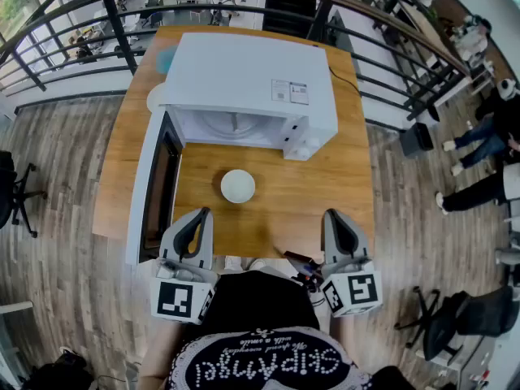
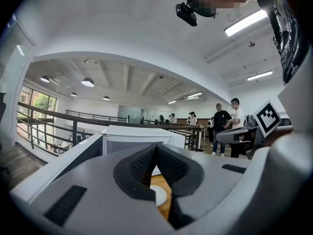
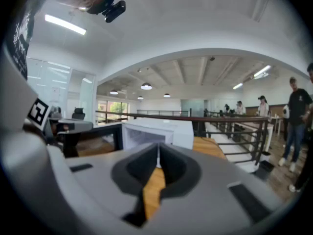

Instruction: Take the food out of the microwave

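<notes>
Left gripper jaws pressed together, nothing between them. It hovers at the near edge of the counter, left of centre. Right gripper is the same: jaws together and empty, near edge, right of centre. Both point toward the microwave.

The microwave sits on the far half of the counter. Its door is swung open along the left edge, and the cavity shows only the turntable. The white bowl stands on bare wood mid-counter, just in front of the open cavity. It lies between the two grippers, a little beyond their tips and touching neither. The left gripper view shows it low past the shut jaws. The food looks already out, so the task is likely at or near its end.

Handling, as a judgement:
- **Build:** small round dish, rigid, with smooth white walls. I cannot tell ceramic from plastic.
- **Risk:** treat it as fragile and slick against the pads.
- **Weight:** probably light to moderate.
- **Contents:** cannot be made out from above. It may be covered, so keep it level.

The best hold is the rim, one jaw inside and one outside, if the top is open. Otherwise span the body low across its width, which needs the jaws spread wide first. Pinching near the top of a curved wall risks it squirting out, so squeeze slowly and lift straight up.
</notes>
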Motion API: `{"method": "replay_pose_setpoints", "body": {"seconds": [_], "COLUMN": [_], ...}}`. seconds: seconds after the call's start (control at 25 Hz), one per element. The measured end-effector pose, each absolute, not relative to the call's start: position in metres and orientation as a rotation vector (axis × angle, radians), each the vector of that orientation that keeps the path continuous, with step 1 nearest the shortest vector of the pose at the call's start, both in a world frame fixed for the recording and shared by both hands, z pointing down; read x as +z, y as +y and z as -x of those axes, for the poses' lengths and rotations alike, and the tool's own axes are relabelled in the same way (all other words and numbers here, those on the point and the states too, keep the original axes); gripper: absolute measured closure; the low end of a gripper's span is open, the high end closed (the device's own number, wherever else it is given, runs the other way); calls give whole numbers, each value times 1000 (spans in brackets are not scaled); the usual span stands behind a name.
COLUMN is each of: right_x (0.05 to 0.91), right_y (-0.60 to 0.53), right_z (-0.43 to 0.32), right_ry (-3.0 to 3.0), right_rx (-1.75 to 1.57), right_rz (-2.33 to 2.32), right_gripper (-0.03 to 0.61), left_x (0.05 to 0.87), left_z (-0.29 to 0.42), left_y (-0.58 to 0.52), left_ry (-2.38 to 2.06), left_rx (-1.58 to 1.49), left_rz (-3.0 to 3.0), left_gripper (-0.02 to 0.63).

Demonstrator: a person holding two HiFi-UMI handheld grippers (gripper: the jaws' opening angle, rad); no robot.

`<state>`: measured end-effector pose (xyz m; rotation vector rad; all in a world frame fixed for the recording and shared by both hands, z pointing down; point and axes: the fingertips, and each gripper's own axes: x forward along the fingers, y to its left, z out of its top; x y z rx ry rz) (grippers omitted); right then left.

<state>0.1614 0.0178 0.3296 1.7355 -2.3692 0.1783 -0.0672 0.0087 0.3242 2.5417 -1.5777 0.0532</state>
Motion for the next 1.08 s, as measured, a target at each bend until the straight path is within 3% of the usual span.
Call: {"method": "replay_pose_setpoints", "body": {"seconds": [1.08], "right_x": [340], "right_y": [31], "right_z": [-150], "right_ry": [-2368], "right_rx": [184], "right_rz": [-1688], "right_gripper": [543], "left_x": [323], "left_z": [73], "left_y": [19], "left_ry": [-1589], "left_rx": [27], "left_rz": [-2550], "left_gripper": [581]}}
